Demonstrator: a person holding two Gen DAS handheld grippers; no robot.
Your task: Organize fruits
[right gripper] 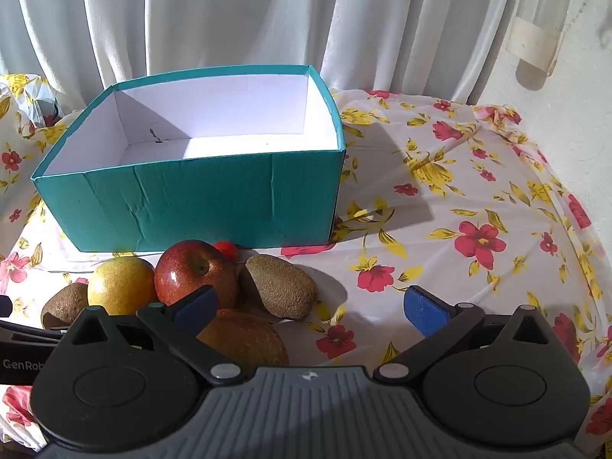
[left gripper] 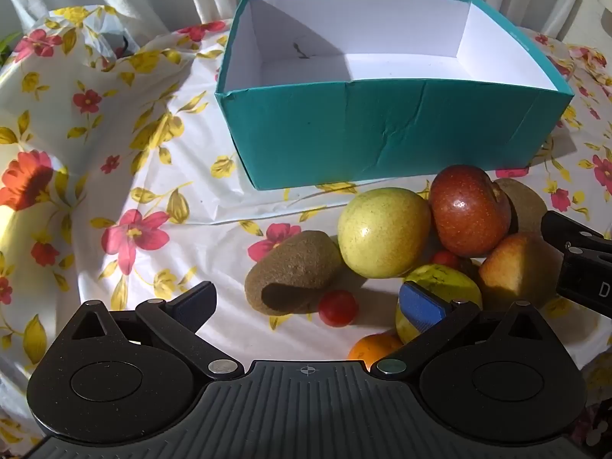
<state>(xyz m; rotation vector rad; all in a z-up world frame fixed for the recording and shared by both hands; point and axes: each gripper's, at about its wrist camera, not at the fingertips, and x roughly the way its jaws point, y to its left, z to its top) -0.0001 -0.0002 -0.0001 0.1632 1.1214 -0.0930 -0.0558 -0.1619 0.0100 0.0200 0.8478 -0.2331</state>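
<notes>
The left gripper (left gripper: 308,302) hangs with jaws spread wide, holding nothing, over a kiwi (left gripper: 292,271) and cherry tomato (left gripper: 338,308). Rightward, the fruit pile sits just before the teal box (right gripper: 199,199), while the right gripper (right gripper: 311,308) gapes empty beside the red apple (right gripper: 191,267)

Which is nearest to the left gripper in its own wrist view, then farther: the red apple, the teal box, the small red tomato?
From the left gripper, both jaws open:
1. Small red tomato, between the fingertips.
2. Red apple, farther right.
3. Teal box, behind the fruits.
</notes>
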